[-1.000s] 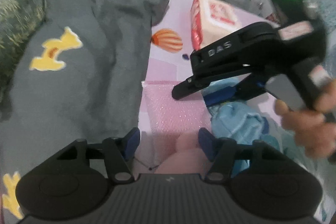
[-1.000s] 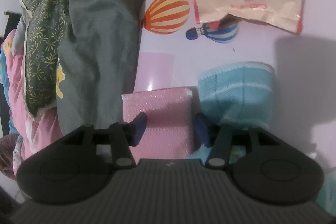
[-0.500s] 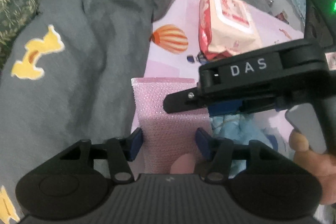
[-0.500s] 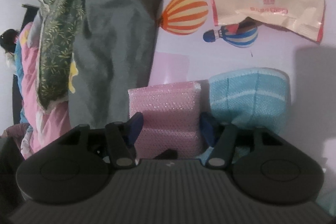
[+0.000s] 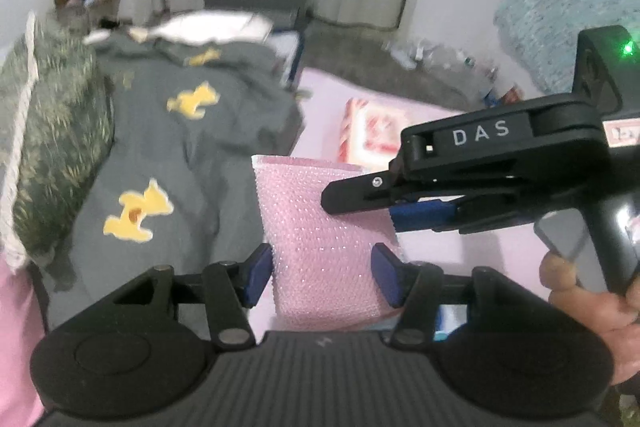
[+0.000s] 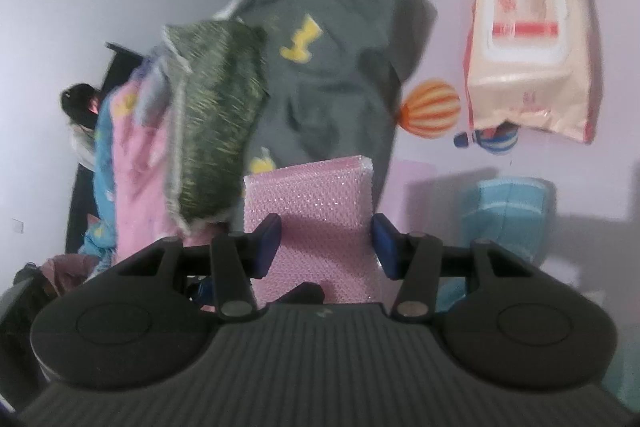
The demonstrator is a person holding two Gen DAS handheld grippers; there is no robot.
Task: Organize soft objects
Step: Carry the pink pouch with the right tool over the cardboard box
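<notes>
A pink bubble-wrap pouch [image 5: 320, 235] is lifted off the pink bed sheet and stands between both pairs of fingers. My left gripper [image 5: 322, 273] closes on its lower sides. My right gripper [image 6: 326, 245] also closes on its sides; it also shows in the left wrist view [image 5: 400, 199], reaching in from the right onto the pouch's right edge. A folded light blue towel [image 6: 506, 211] lies on the sheet to the right of the pouch.
A grey blanket with yellow shapes [image 5: 160, 155] and a green patterned pillow [image 5: 48, 147] lie to the left. A pack of wet wipes [image 6: 528, 47] lies farther off on the pink sheet [image 6: 440, 7]. A pink and blue quilt [image 6: 128, 147] is at the far left.
The pink pouch has been raised off the sheet by both grippers, and both views have tilted up to show the room. The blue towel stayed on the bed.
</notes>
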